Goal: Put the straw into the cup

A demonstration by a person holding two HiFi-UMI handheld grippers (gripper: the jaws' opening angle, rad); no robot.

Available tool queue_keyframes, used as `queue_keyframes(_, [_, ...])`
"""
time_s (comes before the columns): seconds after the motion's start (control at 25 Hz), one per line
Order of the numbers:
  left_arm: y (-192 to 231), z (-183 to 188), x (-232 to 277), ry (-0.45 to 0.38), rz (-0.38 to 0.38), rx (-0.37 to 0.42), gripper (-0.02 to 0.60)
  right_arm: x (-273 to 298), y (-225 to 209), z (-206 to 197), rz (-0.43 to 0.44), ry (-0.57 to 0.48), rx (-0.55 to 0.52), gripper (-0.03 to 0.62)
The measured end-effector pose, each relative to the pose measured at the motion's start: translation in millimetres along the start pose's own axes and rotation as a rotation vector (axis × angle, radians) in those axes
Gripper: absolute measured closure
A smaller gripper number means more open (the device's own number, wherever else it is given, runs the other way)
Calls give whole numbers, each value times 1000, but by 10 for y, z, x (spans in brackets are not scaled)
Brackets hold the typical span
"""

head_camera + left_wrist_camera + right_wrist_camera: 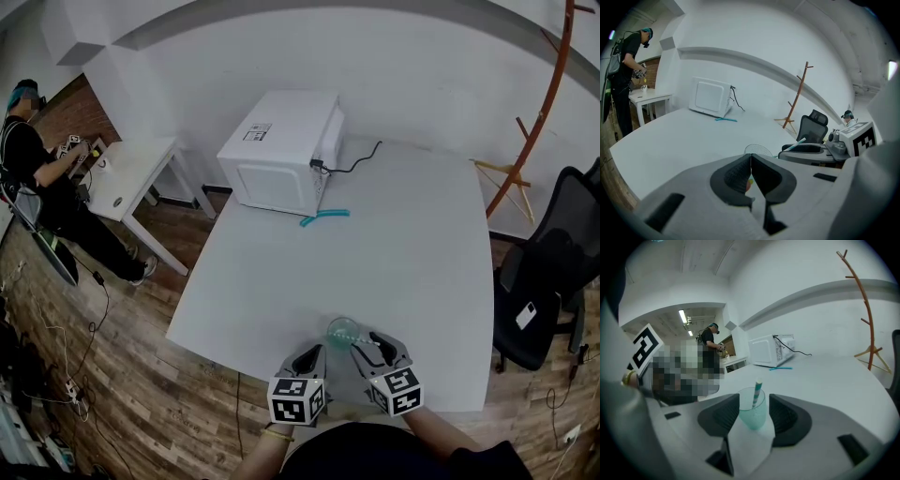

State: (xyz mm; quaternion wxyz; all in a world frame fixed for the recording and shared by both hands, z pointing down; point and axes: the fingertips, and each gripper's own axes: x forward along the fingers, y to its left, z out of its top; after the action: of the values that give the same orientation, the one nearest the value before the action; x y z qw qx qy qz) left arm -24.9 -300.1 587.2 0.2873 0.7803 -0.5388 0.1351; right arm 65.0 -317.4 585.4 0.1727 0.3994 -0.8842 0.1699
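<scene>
The right gripper (754,399) has its jaws spread wide, one on each side of a translucent teal plastic cup (753,417), and the pads do not press on it. A teal-and-white striped straw (757,391) stands inside the cup, its top rising above the rim. The left gripper (751,157) sits just left of the right one, jaws closed together and clear of the cup. The cup rests near the front edge of a pale grey table (412,262). At the far side of the table sits a white microwave (281,150), and just in front of it lies a teal straw-like piece (324,217) – well apart from the cup. A black office chair (544,291) stands to the right of the table.
</scene>
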Motion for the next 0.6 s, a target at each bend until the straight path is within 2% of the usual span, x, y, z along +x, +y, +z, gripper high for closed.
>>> queue_keyframes(0.6, [-16, -35, -259, 26, -70, 67, 561, -213, 221, -74, -88, -18, 66, 398])
